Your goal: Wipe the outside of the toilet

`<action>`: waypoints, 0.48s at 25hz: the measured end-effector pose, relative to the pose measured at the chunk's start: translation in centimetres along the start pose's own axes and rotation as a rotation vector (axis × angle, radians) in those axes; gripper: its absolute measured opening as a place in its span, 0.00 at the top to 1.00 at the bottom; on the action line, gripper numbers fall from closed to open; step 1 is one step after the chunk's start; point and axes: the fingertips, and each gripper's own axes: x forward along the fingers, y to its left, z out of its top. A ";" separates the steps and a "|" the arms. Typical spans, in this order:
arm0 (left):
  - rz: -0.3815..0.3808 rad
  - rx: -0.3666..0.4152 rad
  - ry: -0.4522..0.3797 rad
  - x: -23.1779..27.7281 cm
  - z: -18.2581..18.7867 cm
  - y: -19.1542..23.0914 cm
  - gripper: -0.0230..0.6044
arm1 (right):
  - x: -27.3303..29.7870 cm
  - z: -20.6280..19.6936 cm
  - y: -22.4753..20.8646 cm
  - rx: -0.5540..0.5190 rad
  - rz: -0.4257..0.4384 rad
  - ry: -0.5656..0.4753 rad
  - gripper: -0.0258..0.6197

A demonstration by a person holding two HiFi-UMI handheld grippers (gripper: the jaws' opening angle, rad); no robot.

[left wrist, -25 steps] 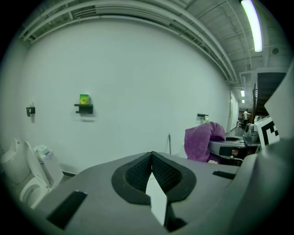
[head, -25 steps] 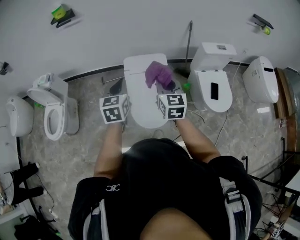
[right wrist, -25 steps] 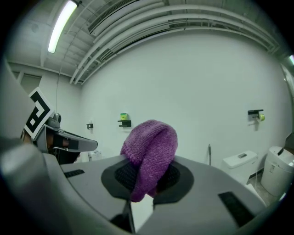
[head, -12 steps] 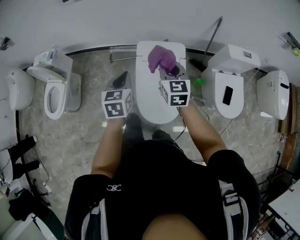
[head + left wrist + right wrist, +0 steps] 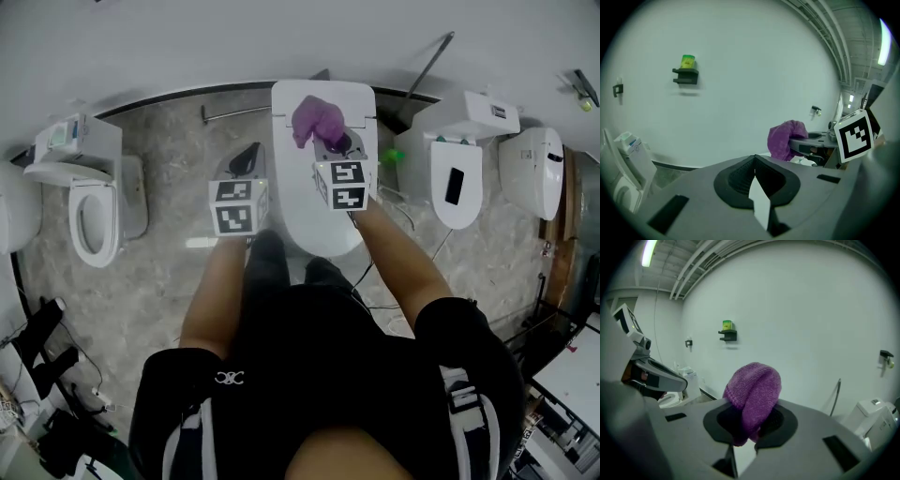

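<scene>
A white toilet [image 5: 323,211] with its lid down stands in the middle of the head view, its tank [image 5: 359,101] against the wall. My right gripper [image 5: 336,142] is above the tank and the back of the lid, shut on a bunched purple cloth [image 5: 317,120]. In the right gripper view the cloth [image 5: 754,385] bulges up out of the right gripper [image 5: 749,430]. My left gripper [image 5: 246,161] hangs over the floor just left of the toilet. Its jaws [image 5: 754,161] are shut with nothing in them, and the cloth [image 5: 783,139] shows off to its right.
Another toilet [image 5: 89,202] with its seat open stands at the left, and two more [image 5: 459,169] [image 5: 534,169] at the right. A long-handled tool [image 5: 427,70] leans on the wall. A metal bar [image 5: 230,112] lies on the floor. A wall shelf holds a green bottle [image 5: 687,65].
The head view has shifted, so the middle toilet sits more centred and closer. Both grippers kept their places over it. The right one still holds the cloth.
</scene>
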 end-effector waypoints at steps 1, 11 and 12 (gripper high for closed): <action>-0.005 -0.004 0.004 0.8 -0.2 1.2 0.95 | 1.4 -0.3 0.4 -0.011 -0.002 0.013 0.86; -0.035 -0.067 0.071 11.3 -6.4 11.1 0.95 | 17.0 -8.2 2.3 -0.186 0.050 0.223 0.86; -0.036 -0.076 0.076 12.4 -7.1 11.9 0.95 | 18.5 -9.5 2.2 -0.215 0.055 0.246 0.86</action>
